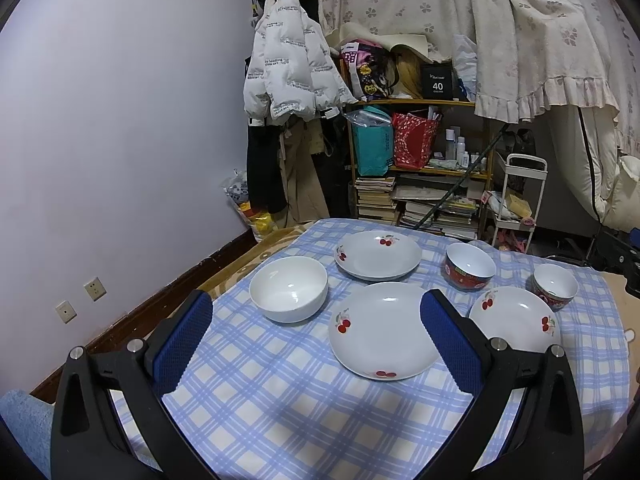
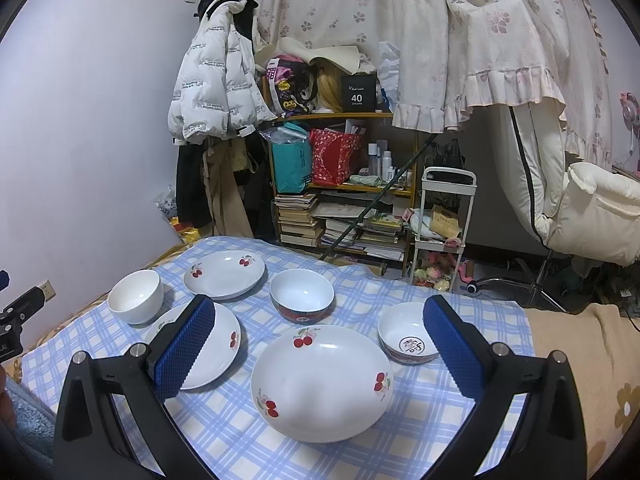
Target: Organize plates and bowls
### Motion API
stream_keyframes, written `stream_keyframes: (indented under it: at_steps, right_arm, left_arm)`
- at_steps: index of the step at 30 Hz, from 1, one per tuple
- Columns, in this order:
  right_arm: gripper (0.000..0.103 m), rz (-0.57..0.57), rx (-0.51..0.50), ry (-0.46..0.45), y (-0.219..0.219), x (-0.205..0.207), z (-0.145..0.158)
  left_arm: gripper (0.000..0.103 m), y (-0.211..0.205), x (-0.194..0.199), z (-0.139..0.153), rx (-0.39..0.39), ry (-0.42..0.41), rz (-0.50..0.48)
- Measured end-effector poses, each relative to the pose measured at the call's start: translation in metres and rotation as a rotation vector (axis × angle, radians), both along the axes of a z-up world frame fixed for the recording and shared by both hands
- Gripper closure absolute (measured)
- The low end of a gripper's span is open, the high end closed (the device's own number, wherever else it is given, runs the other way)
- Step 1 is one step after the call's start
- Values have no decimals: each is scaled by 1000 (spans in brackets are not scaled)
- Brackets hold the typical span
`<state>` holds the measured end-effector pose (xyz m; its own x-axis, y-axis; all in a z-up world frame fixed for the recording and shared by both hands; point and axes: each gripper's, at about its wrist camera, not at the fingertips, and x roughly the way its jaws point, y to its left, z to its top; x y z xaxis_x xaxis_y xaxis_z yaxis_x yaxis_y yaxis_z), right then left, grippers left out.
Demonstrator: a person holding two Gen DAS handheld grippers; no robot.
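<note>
Three white cherry-print plates lie on the blue checked cloth: a far one, a middle one and a right one. A plain white bowl stands at the left. A red-rimmed bowl and a smaller patterned bowl stand to the right. My left gripper is open and empty above the cloth, near the middle plate. My right gripper is open and empty above the right plate.
The cloth covers a low table; a tan blanket lies at its right. Behind stand a cluttered bookshelf, a hanging white jacket, a white trolley and a padded chair. The wall is to the left.
</note>
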<state>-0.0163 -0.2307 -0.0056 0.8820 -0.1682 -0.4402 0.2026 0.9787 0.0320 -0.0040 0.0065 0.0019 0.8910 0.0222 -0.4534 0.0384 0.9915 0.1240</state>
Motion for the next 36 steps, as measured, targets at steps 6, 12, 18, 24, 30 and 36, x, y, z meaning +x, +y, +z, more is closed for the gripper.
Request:
stream_keyframes:
  at_steps: [6, 12, 18, 24, 30, 36]
  right_arm:
    - [0, -1, 2, 4, 0, 1, 0]
    - [0, -1, 3, 4, 0, 1, -1]
    - [0, -1, 4, 5, 0, 1, -1]
    - [0, -1, 4, 5, 0, 2, -1]
    - [0, -2, 5, 7, 0, 1, -1]
    - [0, -1, 6, 8, 0, 1, 0]
  left_arm:
    - [1, -3, 0, 1, 6, 0, -1]
    - [1, -3, -1, 0, 8, 0, -1]
    - [1, -3, -1, 0, 8, -1, -3]
    - [1, -2, -1, 0, 7, 0, -3]
    - [1, -2, -1, 0, 6, 1, -3]
    - [1, -2, -1, 0, 9, 0, -3]
